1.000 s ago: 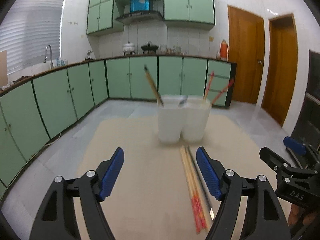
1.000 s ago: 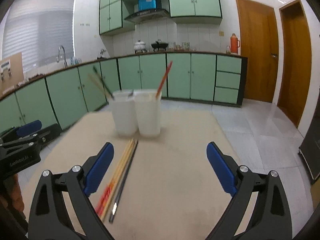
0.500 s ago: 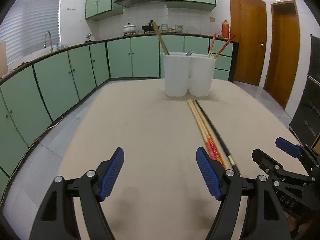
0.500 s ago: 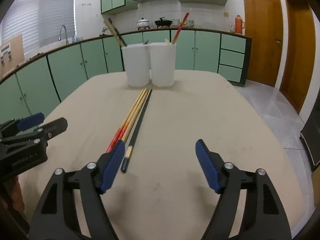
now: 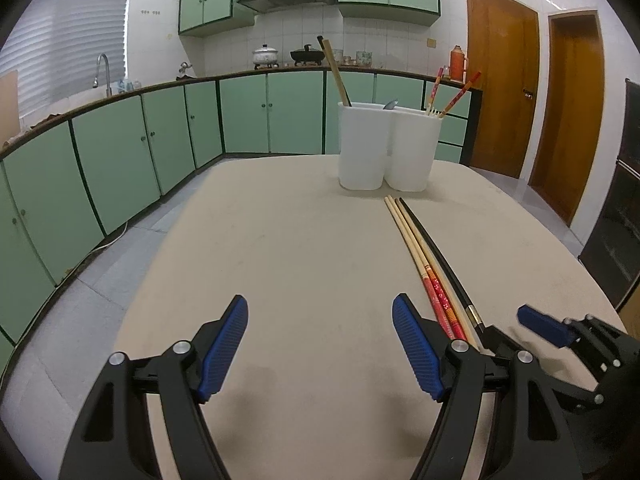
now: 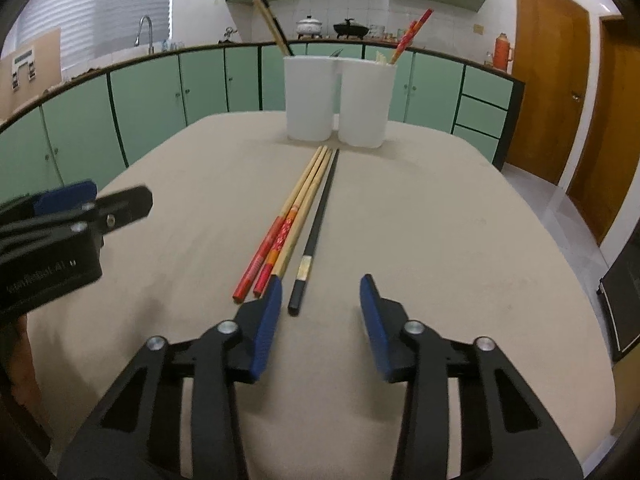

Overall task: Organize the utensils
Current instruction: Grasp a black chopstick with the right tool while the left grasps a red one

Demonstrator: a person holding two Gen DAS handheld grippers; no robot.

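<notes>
Two joined white holders (image 5: 386, 146) (image 6: 336, 100) stand at the far side of the beige table, with chopsticks and a spoon inside. On the table lie red-ended bamboo chopsticks (image 5: 430, 276) (image 6: 288, 220), a plain bamboo one and a black chopstick (image 6: 318, 216) (image 5: 440, 256), side by side, pointing at the holders. My left gripper (image 5: 320, 344) is open and empty, left of the chopsticks' near ends. My right gripper (image 6: 320, 320) is open, its jaws on either side of the black chopstick's near end, just behind it.
The table (image 5: 300, 260) has rounded edges. Green kitchen cabinets (image 5: 120, 152) run along the left and back walls. Wooden doors (image 5: 504, 92) stand at the right. Each gripper shows at the edge of the other's view.
Both grippers have dropped lower and drawn back toward the near ends of the chopsticks. The right gripper's jaws have narrowed and now line up with the black chopstick.
</notes>
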